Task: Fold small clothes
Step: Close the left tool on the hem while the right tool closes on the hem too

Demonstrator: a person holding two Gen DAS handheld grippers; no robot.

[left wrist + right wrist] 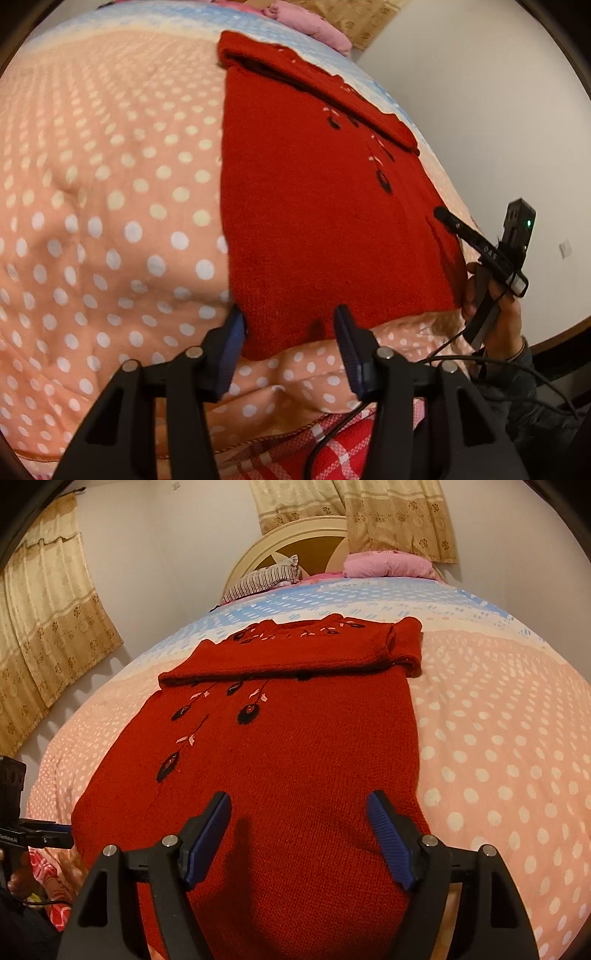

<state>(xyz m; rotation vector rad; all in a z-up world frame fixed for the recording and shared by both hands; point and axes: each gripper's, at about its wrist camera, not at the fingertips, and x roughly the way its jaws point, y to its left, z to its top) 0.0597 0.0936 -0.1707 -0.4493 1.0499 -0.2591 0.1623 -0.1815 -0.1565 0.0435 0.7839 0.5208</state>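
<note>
The red knit sweater lies flat on the bed, sleeves already folded across the chest, its long axis running straight away from both claws, from the hem just under the fingers to the neckline far ahead near the pillows. The left gripper sits at the hem's left corner: its jaws stand partly apart, straddling that corner, the left pad just outside the sweater's side edge and the right pad over the knit; whether the pads pinch fabric yet I cannot tell. The right gripper hovers over the hem's right portion, jaws wide apart with only knit beneath them, nothing clamped. Each claw is nearest its own corner, so the likely coming move is lifting the hem and carrying it forward, away from the claws, toward the folded sleeves.

Under the sweater is a peach polka-dot quilt, turning blue farther ahead. Beyond lie a striped pillow, a pink pillow, a rounded headboard, and curtains to the left.
</note>
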